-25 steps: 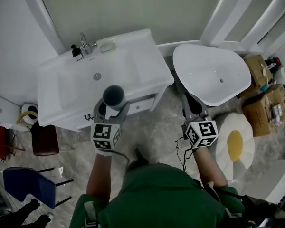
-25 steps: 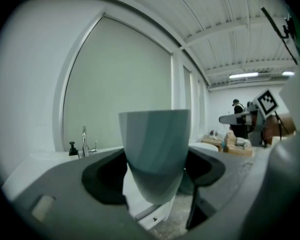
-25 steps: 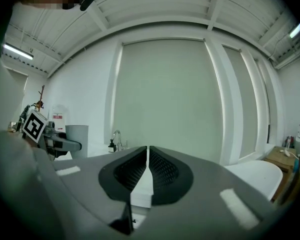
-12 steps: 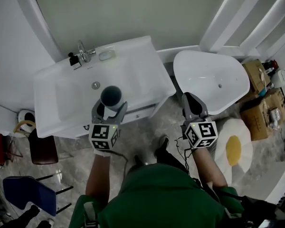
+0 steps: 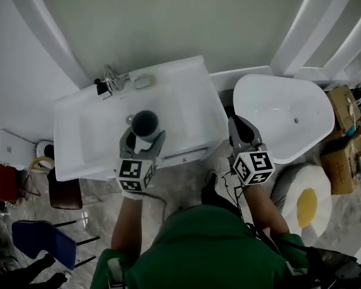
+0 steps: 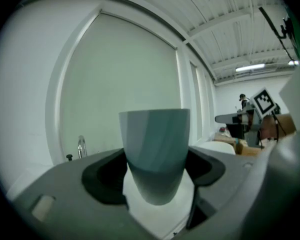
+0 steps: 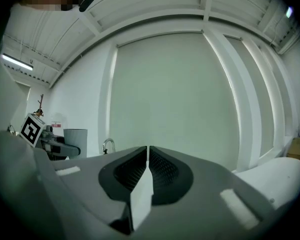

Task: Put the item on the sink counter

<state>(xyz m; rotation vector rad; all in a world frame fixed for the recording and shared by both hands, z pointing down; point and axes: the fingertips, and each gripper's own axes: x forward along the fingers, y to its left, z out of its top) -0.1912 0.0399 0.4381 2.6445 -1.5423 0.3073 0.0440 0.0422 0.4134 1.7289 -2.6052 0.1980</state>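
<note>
A grey-blue cup (image 5: pixel 145 124) (image 6: pixel 155 149) stands upright between the jaws of my left gripper (image 5: pixel 143 138) (image 6: pixel 157 174), which is shut on it. In the head view the cup hangs over the front part of the white sink counter (image 5: pixel 192 101), near the basin (image 5: pixel 108 131). My right gripper (image 5: pixel 240 131) (image 7: pixel 146 171) is shut with nothing in it, held to the right of the counter, over the near edge of a white bathtub (image 5: pixel 286 116). From the right gripper view the cup (image 7: pixel 75 142) shows far left.
A chrome tap (image 5: pixel 111 77) and a soap dish (image 5: pixel 143 82) sit at the back of the counter. Cardboard boxes (image 5: pixel 349 131) and an egg-shaped rug (image 5: pixel 307 200) lie to the right. A blue chair (image 5: pixel 39 239) and a brown stool (image 5: pixel 66 191) stand on the left.
The view has shifted, and both grippers sit slightly closer to the wall. The cup stays in the left gripper above the sink's front part.
</note>
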